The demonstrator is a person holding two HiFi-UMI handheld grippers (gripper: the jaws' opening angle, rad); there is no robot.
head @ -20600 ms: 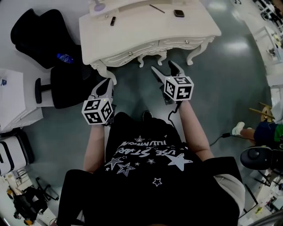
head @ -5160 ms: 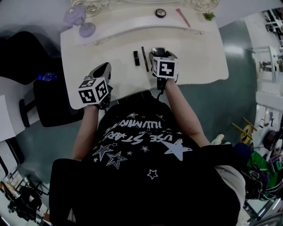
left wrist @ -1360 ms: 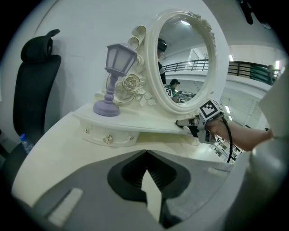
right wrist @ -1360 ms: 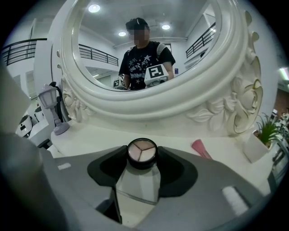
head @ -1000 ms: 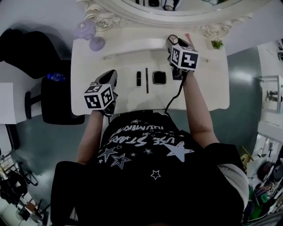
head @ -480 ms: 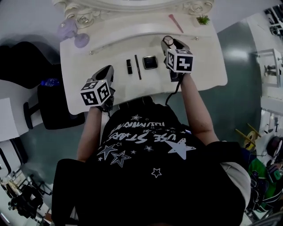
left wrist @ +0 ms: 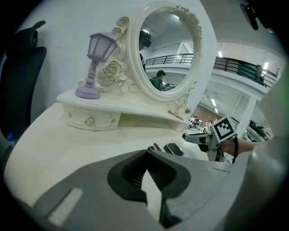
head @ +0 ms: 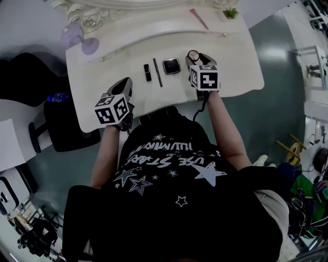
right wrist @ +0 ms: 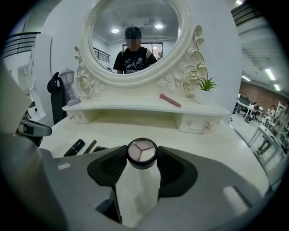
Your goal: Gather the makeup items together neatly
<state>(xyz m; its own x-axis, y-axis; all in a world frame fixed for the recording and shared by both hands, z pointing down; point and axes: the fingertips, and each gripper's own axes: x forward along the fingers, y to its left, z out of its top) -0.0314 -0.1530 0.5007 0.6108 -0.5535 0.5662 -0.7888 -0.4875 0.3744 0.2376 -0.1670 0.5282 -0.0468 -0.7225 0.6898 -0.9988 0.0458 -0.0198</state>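
My right gripper is shut on a small round compact with a clear lid, held face up between its jaws; the round compact is just right of the row on the white vanity table. The row holds a black lipstick, a thin dark pencil and a square black compact. In the right gripper view the lipstick and pencil lie at the left. My left gripper is shut on nothing over the table's front left part.
A pink stick lies on the raised back shelf, near a small potted plant. A purple lantern lamp stands at the shelf's left end, beside the oval mirror. A black chair stands left of the table.
My right gripper has come back from near the shelf toward the table's front with the round compact in it, ending beside the square compact. My left gripper has stayed put.
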